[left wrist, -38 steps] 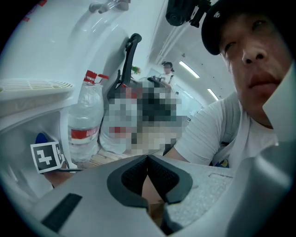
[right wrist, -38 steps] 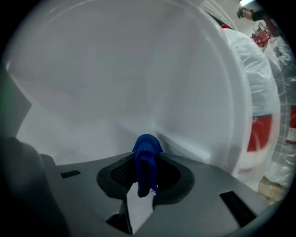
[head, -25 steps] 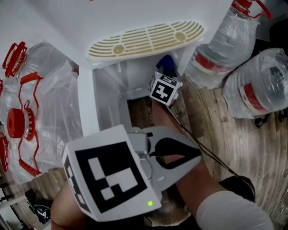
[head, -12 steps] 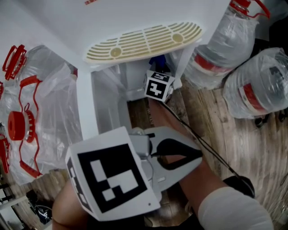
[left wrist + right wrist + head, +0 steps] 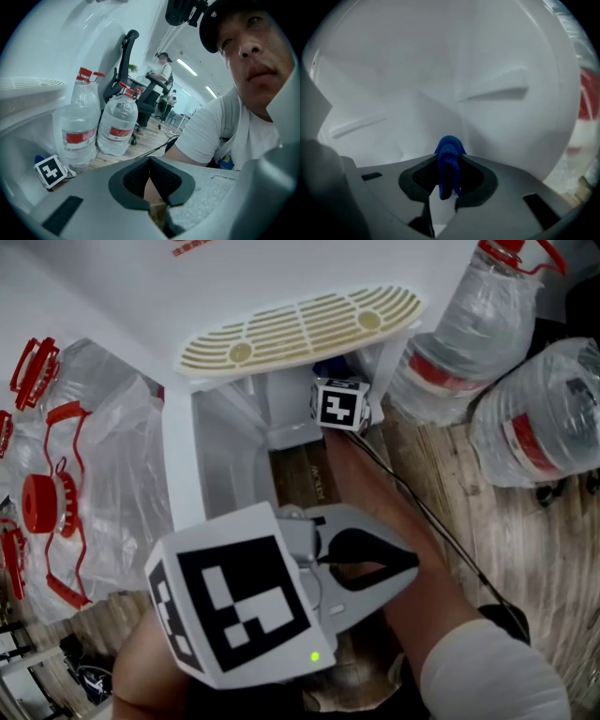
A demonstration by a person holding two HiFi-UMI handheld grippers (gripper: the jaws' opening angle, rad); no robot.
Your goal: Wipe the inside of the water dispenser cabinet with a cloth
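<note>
The white water dispenser (image 5: pixel 281 277) stands with its lower cabinet (image 5: pixel 230 451) open below the slotted drip tray (image 5: pixel 300 326). My right gripper (image 5: pixel 449 161) reaches inside it and is shut on a bunched blue cloth (image 5: pixel 449 152), close to the white inner walls (image 5: pixel 506 70). In the head view only its marker cube (image 5: pixel 339 404) and a sliver of the blue cloth (image 5: pixel 328 367) show under the tray. My left gripper (image 5: pixel 412 563) hovers outside in front of the cabinet, above the right forearm, jaws shut with nothing in them (image 5: pixel 150 161).
Two large water bottles (image 5: pixel 459 334) (image 5: pixel 539 418) lie on the wooden floor right of the dispenser. Plastic-wrapped bottles with red handles (image 5: pixel 56 493) sit to the left. A black cable (image 5: pixel 422 521) trails from the right gripper. An office chair (image 5: pixel 124 61) stands beyond.
The right gripper's marker cube has moved farther in and up under the drip tray, with the cloth still gripped. The left gripper has stayed nearly still.
</note>
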